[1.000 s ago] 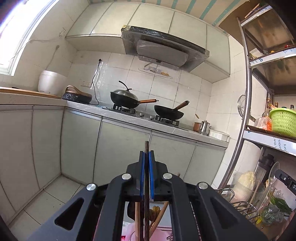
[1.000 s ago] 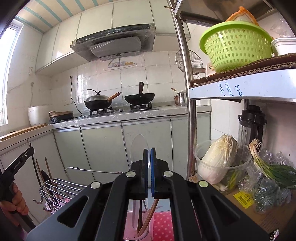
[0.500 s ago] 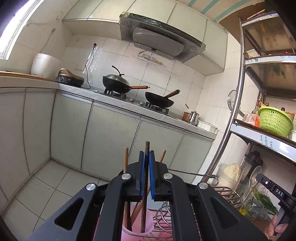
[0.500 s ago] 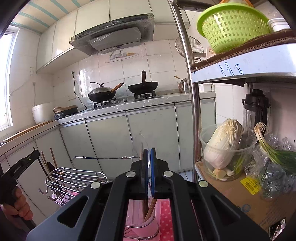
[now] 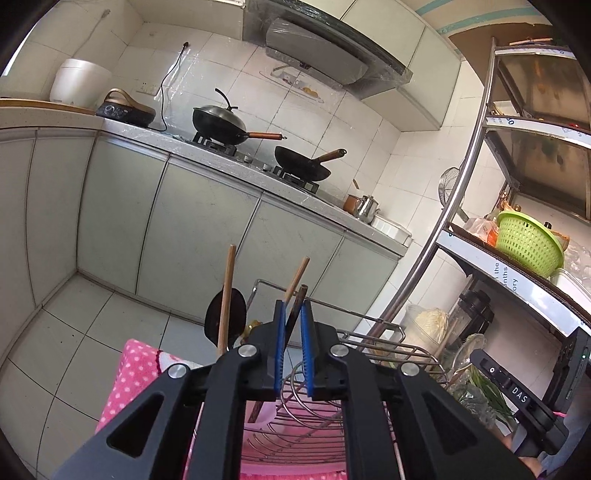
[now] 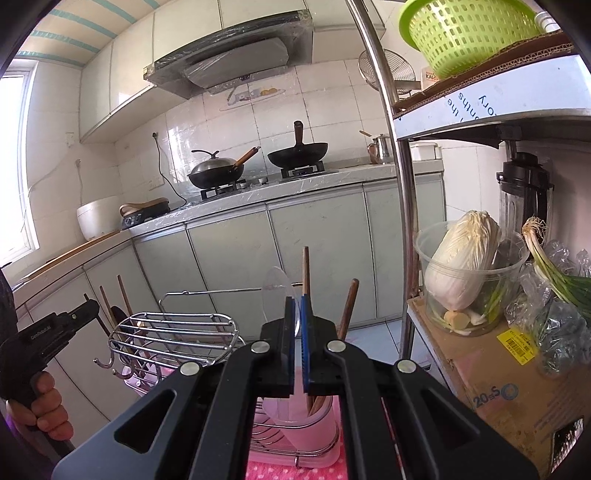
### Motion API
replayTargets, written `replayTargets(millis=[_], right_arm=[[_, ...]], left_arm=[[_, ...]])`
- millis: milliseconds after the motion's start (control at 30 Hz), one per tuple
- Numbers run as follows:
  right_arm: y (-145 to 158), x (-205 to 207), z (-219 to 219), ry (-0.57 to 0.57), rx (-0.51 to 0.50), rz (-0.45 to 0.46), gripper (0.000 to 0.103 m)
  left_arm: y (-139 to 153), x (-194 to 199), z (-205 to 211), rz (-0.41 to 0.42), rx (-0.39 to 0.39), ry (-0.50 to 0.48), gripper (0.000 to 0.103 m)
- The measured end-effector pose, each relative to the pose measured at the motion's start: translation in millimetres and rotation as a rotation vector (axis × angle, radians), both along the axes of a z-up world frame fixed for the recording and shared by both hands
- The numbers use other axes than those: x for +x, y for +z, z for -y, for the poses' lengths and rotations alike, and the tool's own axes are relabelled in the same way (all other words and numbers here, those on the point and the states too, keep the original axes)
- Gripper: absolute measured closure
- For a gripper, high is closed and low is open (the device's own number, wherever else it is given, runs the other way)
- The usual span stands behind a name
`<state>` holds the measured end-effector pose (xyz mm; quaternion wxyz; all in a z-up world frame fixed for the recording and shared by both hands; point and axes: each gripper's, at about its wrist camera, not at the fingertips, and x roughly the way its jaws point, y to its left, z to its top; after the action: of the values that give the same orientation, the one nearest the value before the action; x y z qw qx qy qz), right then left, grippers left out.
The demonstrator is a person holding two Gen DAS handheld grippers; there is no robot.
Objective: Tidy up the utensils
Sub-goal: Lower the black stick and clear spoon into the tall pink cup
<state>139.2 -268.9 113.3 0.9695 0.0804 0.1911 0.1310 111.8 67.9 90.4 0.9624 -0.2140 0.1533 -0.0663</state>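
My left gripper stands slightly open around a dark wooden utensil handle that leans between its blue pads. Two lighter wooden handles stand in the pink holder below, beside a black spatula head. My right gripper is shut on a clear plastic spoon and holds it upright above the pink utensil cup, which holds wooden handles. The left gripper also shows at the left of the right wrist view.
A wire dish rack stands on a pink dotted cloth. A steel shelf post rises at the right, with a green basket, a cabbage tub, a blender and a cardboard box. Kitchen cabinets and woks stand behind.
Both grippers have sunk toward the pink cup. The left jaws have parted a little and the dark handle now leans loose between them. The right gripper still grips the clear spoon.
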Motion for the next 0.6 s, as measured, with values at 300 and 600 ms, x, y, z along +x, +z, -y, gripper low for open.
replayTargets(millis=[300,600], right_arm=[[-7.0,5.4,-11.5,0.015,-0.037,-0.047,0.100],[-21.2,12.6,-16.9,0.025,-0.046,-0.089,0.100]], left_arm=[[-5.9,7.7,17.7,-0.060,0.054,-0.011,0.094],[-18.1,18.4,24.6,-0.119,0.082,0.001,0.095]])
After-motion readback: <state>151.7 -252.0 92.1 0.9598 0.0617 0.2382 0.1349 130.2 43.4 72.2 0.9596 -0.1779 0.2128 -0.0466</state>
